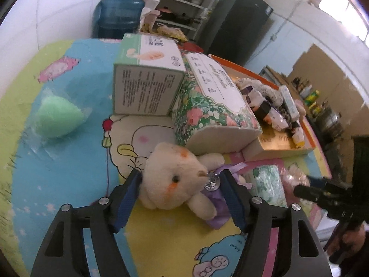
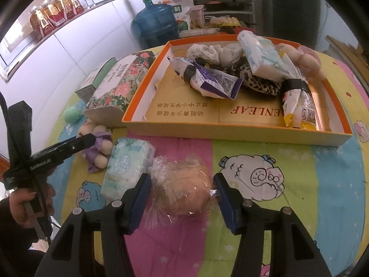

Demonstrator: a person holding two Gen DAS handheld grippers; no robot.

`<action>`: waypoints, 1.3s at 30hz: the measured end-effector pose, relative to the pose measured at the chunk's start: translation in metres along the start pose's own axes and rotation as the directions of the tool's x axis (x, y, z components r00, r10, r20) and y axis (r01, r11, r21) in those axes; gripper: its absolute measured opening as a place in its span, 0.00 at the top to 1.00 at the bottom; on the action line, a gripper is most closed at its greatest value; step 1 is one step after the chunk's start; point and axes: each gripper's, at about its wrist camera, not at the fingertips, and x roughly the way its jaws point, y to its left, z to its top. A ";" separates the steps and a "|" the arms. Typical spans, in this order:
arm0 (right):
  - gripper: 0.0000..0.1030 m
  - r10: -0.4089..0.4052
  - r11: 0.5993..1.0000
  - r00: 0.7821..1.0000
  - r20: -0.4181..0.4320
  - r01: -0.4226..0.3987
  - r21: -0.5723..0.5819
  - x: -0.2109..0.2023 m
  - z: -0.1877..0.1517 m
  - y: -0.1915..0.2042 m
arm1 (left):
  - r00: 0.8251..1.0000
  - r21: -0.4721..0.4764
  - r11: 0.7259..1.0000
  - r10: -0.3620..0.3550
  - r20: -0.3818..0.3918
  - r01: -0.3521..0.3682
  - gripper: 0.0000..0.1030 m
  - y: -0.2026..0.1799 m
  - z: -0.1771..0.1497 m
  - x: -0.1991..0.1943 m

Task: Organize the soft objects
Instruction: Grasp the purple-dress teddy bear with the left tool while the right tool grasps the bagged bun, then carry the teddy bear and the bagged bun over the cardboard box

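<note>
A cream plush bear point(image 1: 168, 168) with a purple ribbon and a crystal lies on the cartoon mat, its head between the wide blue pads of my left gripper point(image 1: 181, 176), which is open. In the right wrist view that gripper's tip hangs over the bear point(image 2: 99, 147). A brown sponge in clear wrap point(image 2: 184, 189) sits between the pads of my right gripper point(image 2: 182, 184), which press on the wrap from both sides. A soft tissue pack point(image 2: 126, 164) lies between bear and sponge. A green wrapped sponge point(image 1: 57, 117) rests at the left of the mat.
An orange-rimmed tray point(image 2: 230, 131) behind the sponge holds several pouches, cloths and a tissue pack. A floral tissue box point(image 1: 207, 106) and a green carton point(image 1: 147, 87) stand just behind the bear. A blue water bottle point(image 1: 120, 11) and shelves stand beyond the table.
</note>
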 end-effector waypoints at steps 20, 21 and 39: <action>0.45 0.007 1.000 0.999 0.049 -0.008 0.011 -0.013 0.001 0.012 | 0.992 0.043 0.992 -0.117 0.053 0.115 0.53 -0.013 -0.005 -0.025; 0.45 0.007 1.000 0.999 0.052 -0.008 0.012 -0.014 0.001 0.013 | 0.991 0.049 0.991 -0.124 0.055 0.121 0.53 -0.013 -0.005 -0.028; 0.45 -0.048 0.996 0.971 0.234 0.029 0.085 -0.084 0.009 0.007 | 0.951 0.195 0.943 -0.293 0.102 0.270 0.53 -0.070 0.030 -0.070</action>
